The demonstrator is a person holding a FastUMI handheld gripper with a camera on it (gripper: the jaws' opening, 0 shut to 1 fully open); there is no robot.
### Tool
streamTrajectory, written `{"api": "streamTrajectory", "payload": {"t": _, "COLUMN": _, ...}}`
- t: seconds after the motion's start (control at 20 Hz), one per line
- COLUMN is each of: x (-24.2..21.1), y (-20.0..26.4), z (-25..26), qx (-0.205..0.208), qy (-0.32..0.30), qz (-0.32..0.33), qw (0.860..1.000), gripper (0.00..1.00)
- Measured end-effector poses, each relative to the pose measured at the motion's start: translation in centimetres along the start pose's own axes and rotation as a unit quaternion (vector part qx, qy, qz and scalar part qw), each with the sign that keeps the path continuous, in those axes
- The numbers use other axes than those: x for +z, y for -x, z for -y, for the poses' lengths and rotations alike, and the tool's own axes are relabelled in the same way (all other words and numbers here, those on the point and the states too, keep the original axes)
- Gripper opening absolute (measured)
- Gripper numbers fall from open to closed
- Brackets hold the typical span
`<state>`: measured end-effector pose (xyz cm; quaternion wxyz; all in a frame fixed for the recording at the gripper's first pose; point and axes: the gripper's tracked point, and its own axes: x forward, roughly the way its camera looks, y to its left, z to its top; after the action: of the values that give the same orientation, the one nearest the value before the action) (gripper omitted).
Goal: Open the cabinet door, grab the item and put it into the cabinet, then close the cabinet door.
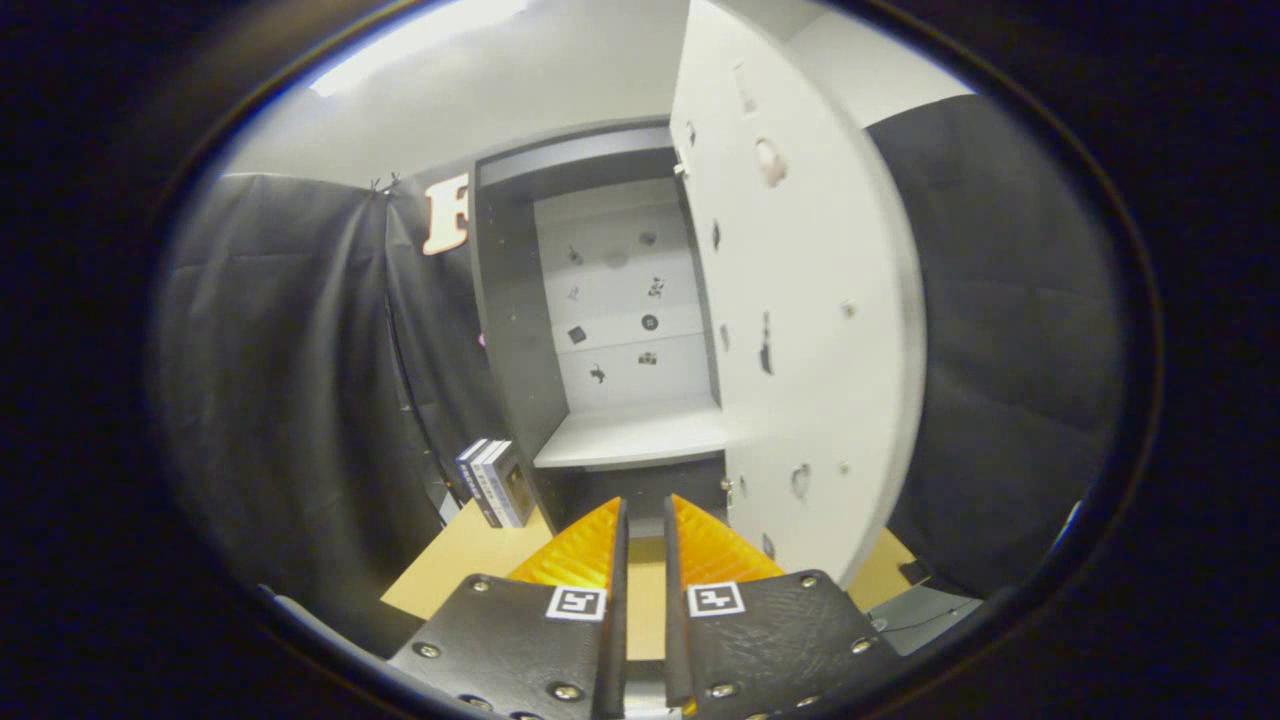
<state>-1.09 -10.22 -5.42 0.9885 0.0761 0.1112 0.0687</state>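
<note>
Our claw point(645, 520) sat low in the middle of the picture. Its two orange fingers point(580, 550) were almost together, with just a thin gap between them. Nothing was in that gap, so the claw held nothing.

Under the fingers we saw the tan desk point(470, 560). Just ahead of the fingertips stood the cabinet point(510, 330), in the middle of the picture. Its white door point(800, 330) was swung wide open on the right side, with its edge close to the right finger. Inside was a pale shelf point(630, 437) with room on it.

The item, a small box point(495, 482), stood upright on the desk to the left of the fingers, in the lower left part of the picture. It was right beside the cabinet's left wall; we could not tell if it touched it.

We judged that the door step was done and the grab came next. To do it well, we thought we should turn the claw left toward the box. We should open the fingers wider than the box first. Then we should slide one finger on each side and squeeze softly. The box was close to the cabinet wall, so a finger could bump it.
</note>
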Motion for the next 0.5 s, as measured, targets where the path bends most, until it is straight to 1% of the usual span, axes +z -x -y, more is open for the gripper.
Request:
{"api": "streamTrajectory", "payload": {"t": 0.1, "x": -2.6, "y": -2.7, "z": -2.3, "qx": 0.000, "qy": 0.013, "qz": -0.019, "qw": 1.000, "gripper": 0.28}}
{"api": "streamTrajectory", "payload": {"t": 0.2, "x": -4.9, "y": -4.6, "z": -5.1, "qx": 0.010, "qy": 0.009, "qz": -0.033, "qw": 0.999, "gripper": 0.39}}
{"api": "streamTrajectory", "payload": {"t": 0.3, "x": -8.0, "y": -7.1, "z": -7.3, "qx": 0.021, "qy": 0.005, "qz": -0.055, "qw": 0.998, "gripper": 0.55}}
{"api": "streamTrajectory", "payload": {"t": 0.4, "x": -12.1, "y": -9.5, "z": -8.5, "qx": 0.024, "qy": 0.012, "qz": -0.090, "qw": 0.996, "gripper": 0.71}}
{"api": "streamTrajectory", "payload": {"t": 0.45, "x": -13.6, "y": -10.7, "z": -8.8, "qx": 0.023, "qy": 0.014, "qz": -0.102, "qw": 0.994, "gripper": 0.71}}
{"api": "streamTrajectory", "payload": {"t": 0.5, "x": -15.2, "y": -11.8, "z": -9.0, "qx": 0.021, "qy": 0.019, "qz": -0.112, "qw": 0.993, "gripper": 0.74}}
